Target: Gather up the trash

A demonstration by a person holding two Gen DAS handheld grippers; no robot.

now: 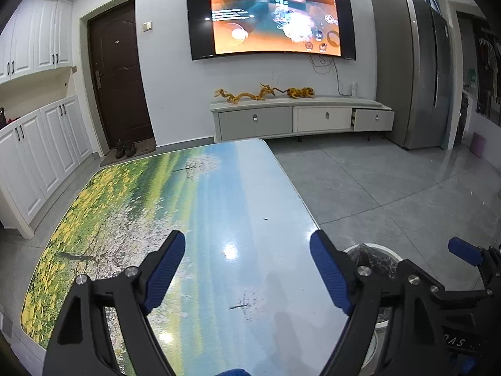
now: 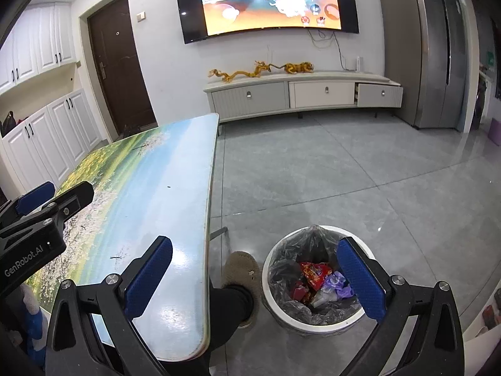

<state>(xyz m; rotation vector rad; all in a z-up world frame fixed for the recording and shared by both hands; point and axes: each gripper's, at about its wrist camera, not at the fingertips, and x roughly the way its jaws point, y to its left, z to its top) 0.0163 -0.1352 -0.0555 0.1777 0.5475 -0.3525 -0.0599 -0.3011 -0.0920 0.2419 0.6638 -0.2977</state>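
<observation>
Beside table (image 2: 175, 188), slippered foot (image 2: 242, 274) (bin-adjacent).

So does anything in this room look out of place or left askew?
Only one thing: the rightmost drawer of the TV cabinet stands slightly pulled out, while the other two sit flush. The trash sits inside the bin, nothing spilled.

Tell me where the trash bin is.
In the right wrist view, the trash bin stands on the floor, right of the table, beside a slippered foot.
</observation>
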